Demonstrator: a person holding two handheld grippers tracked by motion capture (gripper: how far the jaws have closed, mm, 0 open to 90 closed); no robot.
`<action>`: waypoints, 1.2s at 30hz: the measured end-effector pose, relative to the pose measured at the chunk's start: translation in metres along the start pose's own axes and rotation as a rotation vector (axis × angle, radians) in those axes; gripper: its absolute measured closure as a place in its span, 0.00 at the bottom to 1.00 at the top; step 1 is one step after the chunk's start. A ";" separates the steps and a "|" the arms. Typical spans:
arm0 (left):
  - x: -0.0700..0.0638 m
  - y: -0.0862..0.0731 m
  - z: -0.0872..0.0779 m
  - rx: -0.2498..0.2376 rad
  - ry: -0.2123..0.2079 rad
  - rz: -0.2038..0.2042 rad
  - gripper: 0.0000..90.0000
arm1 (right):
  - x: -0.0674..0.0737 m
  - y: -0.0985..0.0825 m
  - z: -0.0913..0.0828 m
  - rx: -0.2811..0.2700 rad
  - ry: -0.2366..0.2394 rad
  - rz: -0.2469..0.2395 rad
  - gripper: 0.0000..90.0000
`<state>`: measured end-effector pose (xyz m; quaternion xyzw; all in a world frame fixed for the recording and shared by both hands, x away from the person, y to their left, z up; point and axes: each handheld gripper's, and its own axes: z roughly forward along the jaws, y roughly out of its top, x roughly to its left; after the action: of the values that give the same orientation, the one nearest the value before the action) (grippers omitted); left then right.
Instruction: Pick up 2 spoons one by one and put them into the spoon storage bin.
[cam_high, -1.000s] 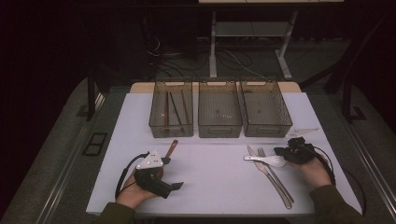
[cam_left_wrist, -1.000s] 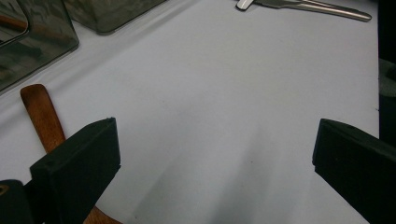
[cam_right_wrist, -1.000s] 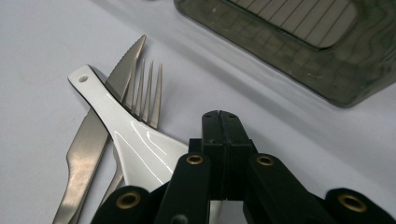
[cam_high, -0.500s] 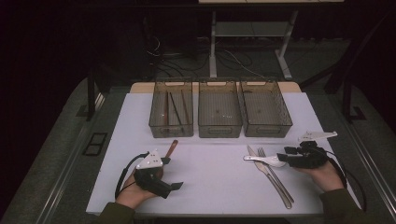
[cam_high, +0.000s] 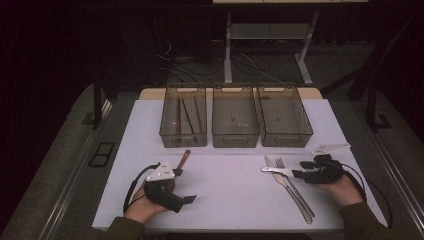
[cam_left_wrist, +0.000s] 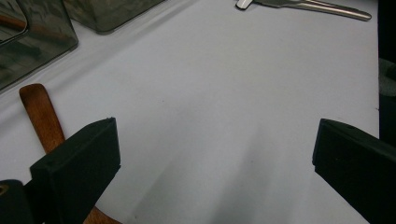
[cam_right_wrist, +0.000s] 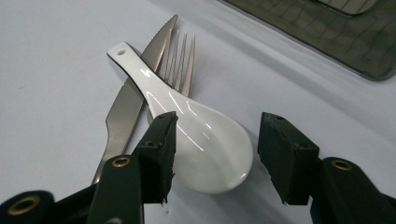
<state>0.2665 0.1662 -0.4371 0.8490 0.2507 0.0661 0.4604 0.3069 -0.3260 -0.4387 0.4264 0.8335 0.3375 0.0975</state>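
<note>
Right hand-held gripper (cam_right_wrist: 212, 154), jaws just opening, straddles the white spoon (cam_right_wrist: 205, 140) lying across knife (cam_right_wrist: 126, 102) and fork (cam_right_wrist: 180, 60) at the bench's (cam_high: 235, 195) four o'clock; closing on the bowl looks next. Left hand-held gripper (cam_left_wrist: 210, 154) rests open.

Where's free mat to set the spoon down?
Bare patch mid-mat, between the left hand-held gripper and the knife, in front of the three bins. Crowded at right: white spoon, knife and fork overlap by the right hand-held gripper.

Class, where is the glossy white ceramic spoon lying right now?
In the right gripper view, the glossy white ceramic spoon lies across the steel knife and fork, between the right gripper's open jaws.
</note>
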 end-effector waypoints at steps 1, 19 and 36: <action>0.000 0.000 0.000 0.000 0.000 0.000 0.01 | 0.000 0.000 0.001 0.001 0.002 -0.005 0.52; 0.000 0.000 0.000 0.000 0.000 0.001 0.01 | 0.002 -0.002 0.003 0.058 0.057 -0.026 0.71; -0.001 0.000 0.000 0.001 0.000 0.002 0.01 | -0.003 -0.003 -0.002 0.044 0.093 -0.024 0.90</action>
<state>0.2661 0.1659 -0.4368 0.8496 0.2497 0.0664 0.4599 0.3060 -0.3303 -0.4393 0.4023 0.8494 0.3373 0.0533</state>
